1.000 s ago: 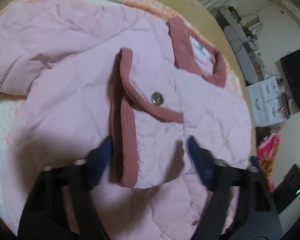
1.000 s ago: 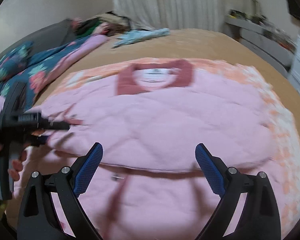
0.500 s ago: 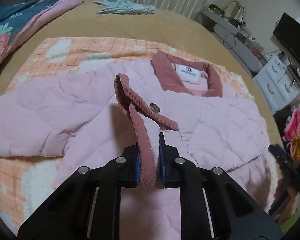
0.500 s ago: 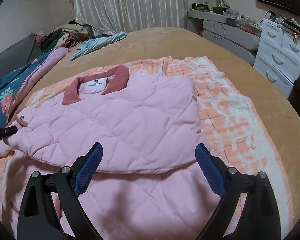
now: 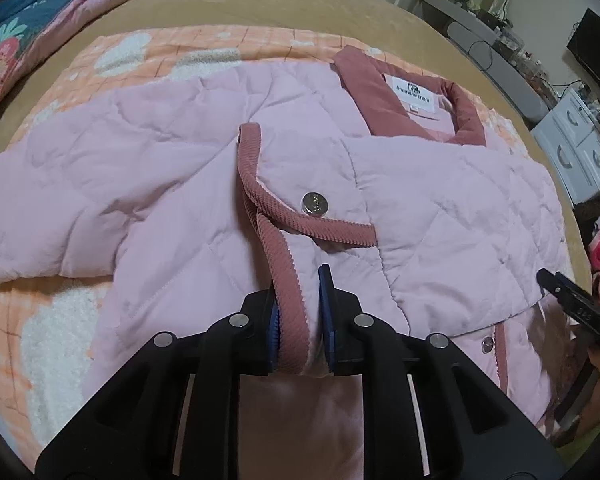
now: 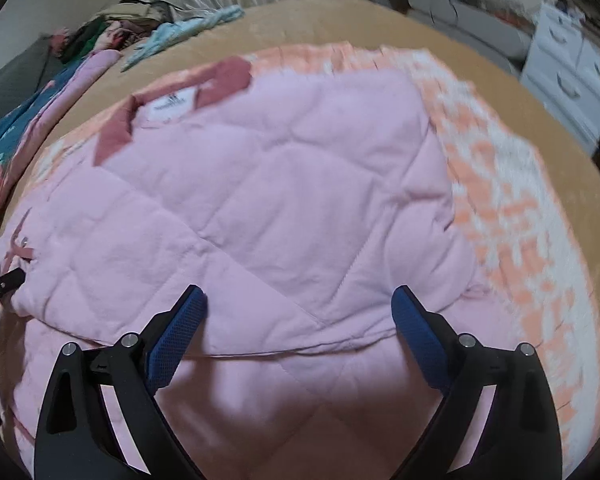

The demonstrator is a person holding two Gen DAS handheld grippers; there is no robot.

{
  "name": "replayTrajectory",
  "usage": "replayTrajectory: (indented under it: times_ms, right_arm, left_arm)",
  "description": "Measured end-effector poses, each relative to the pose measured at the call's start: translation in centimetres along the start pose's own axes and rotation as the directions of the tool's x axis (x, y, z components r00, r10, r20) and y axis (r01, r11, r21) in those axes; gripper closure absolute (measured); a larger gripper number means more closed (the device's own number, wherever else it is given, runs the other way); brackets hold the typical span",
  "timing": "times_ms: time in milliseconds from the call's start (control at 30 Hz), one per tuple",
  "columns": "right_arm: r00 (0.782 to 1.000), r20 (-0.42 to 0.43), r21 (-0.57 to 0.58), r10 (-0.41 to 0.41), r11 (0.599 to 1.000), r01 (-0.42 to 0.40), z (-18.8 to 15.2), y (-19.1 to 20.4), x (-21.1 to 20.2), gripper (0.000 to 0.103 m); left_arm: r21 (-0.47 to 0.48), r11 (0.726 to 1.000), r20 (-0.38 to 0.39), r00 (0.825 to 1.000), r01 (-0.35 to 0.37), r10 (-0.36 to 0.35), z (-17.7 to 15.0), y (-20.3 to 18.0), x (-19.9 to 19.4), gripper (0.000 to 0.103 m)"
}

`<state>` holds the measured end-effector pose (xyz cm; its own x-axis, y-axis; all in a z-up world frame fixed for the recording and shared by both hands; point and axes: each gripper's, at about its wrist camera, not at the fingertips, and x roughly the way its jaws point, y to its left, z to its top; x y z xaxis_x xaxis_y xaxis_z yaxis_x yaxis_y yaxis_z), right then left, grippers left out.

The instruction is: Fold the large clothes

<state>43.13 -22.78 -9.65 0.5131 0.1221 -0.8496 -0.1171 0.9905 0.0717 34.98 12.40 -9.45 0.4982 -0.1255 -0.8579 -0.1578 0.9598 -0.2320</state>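
Since 1 second ago the left gripper (image 5: 300,316) has clamped the corduroy cuff (image 5: 288,312) of the pink jacket (image 5: 440,200) on the bed (sleeves folded in); right gripper (image 6: 298,332) hovers, jaws wide. Folding seems half done.

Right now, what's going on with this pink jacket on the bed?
A person is folding a pink quilted jacket spread on an orange-and-white checked blanket. The left gripper is clamped on the jacket's dusty-rose corduroy edge trim, jaws easing slightly. The right gripper hovers open over the already folded-in side, holding nothing.
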Motion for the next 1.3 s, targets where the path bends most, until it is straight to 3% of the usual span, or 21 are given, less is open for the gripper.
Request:
replayTrajectory:
  times_ms: [267, 633, 1033, 1300]
  right_arm:
    - [1.0, 0.001, 0.044, -0.013, 0.999, 0.013, -0.6, 0.2, -0.7, 0.005]
    - [0.991, 0.12, 0.017, 0.062, 0.998, -0.064, -1.4, 2.7, -8.3, 0.004]
    - [0.979, 0.193, -0.053, 0.062, 0.997, -0.052, -2.3, 6.7, -13.3, 0.004]
    - [0.964, 0.252, -0.1, 0.089, 0.993, -0.065, -2.5, 10.3, -16.6, 0.004]
  left_arm:
    - [0.01, 1.0, -0.01, 1.0, -0.021, 0.021, -0.5, -0.3, -0.4, 0.083]
    - [-0.018, 1.0, 0.041, 0.999, -0.022, 0.023, -1.5, 0.4, -5.5, 0.009]
    - [-0.06, 0.997, 0.12, 0.991, -0.047, 0.054, -2.9, 3.4, -11.5, 0.009]
    - [-0.126, 0.989, 0.164, 0.981, -0.079, 0.099, -4.3, 7.5, -14.8, 0.009]
